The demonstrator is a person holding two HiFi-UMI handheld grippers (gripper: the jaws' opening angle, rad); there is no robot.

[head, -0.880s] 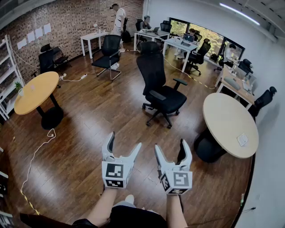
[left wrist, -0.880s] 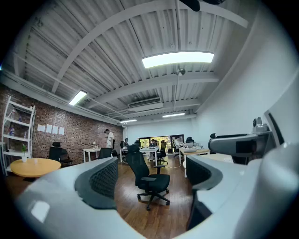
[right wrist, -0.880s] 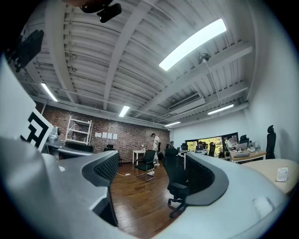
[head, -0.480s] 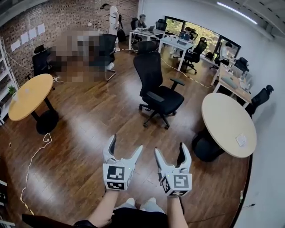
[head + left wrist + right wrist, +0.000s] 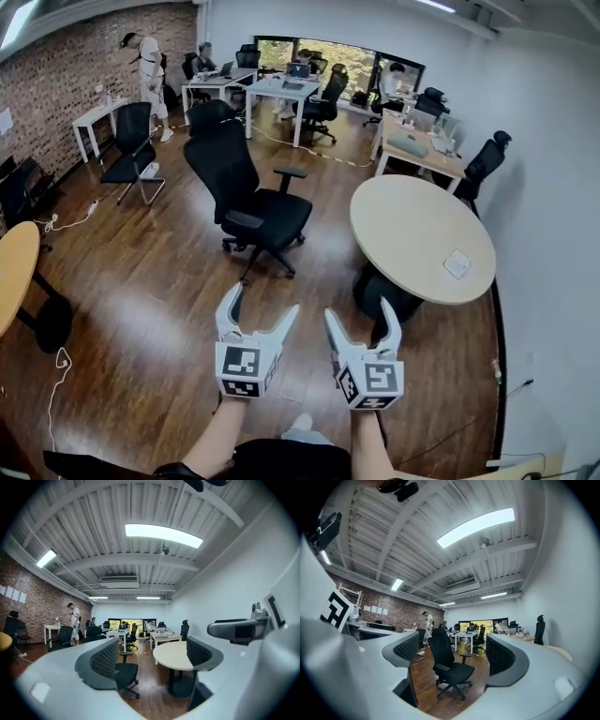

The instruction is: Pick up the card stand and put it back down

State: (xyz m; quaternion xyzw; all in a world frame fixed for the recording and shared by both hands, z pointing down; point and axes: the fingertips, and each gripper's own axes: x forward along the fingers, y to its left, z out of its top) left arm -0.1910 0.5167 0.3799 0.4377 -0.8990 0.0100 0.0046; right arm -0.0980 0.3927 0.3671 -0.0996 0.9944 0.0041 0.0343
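- left hand-held gripper [image 5: 262, 300]: jaws wide apart, nothing between them.
- right hand-held gripper [image 5: 360, 311]: jaws apart, empty, just beside the left one.
- round tabletop [image 5: 403, 225]: ahead and to the right of the right hand-held gripper.
- small white item [image 5: 457, 263], seemingly the card stand: on that tabletop, well apart from both.
- black office chair [image 5: 246, 202]: ahead of the left hand-held gripper.

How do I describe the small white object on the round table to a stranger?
Beside the white wall on the right stands a round beige table. Near its wall-side edge lies a small white square object, the only thing on it.
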